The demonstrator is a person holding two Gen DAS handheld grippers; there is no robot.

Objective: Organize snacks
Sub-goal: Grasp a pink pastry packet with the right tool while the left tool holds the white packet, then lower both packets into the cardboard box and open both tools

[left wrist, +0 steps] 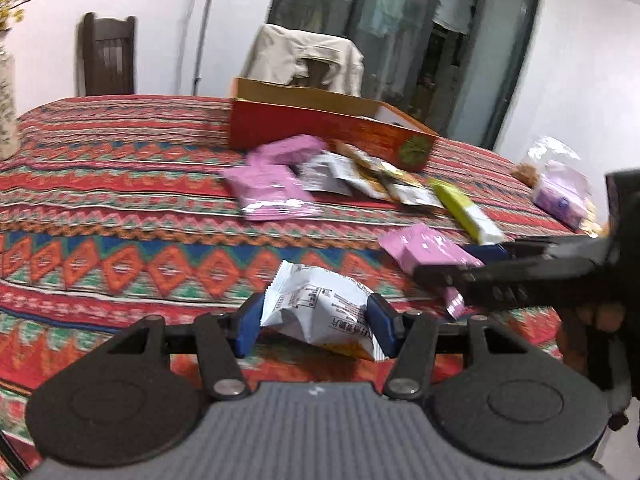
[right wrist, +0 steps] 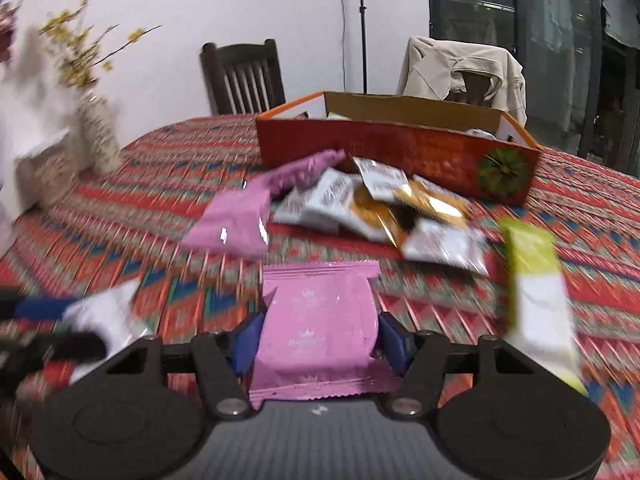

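While over patterned tablecloth (left wrist: 120,208): both grippers loaded.
Left gripper (left wrist: 316,322) clamping white packet (left wrist: 320,308); right gripper (right wrist: 318,338) flanking pink packet (right wrist: 320,320), contact unclear.

Surface cloth (right wrist: 168,184) is showing red, orange, blue and green zigzag bands. Box (right wrist: 400,152) is showing red-orange with a green rosette. Held packets: white packet (left wrist: 320,312), pink packet (right wrist: 320,320). Bar (right wrist: 536,280): lime and white. Fingers (left wrist: 249,328) are showing blue.

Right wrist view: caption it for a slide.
Right gripper closes around a pink snack packet before the red box.
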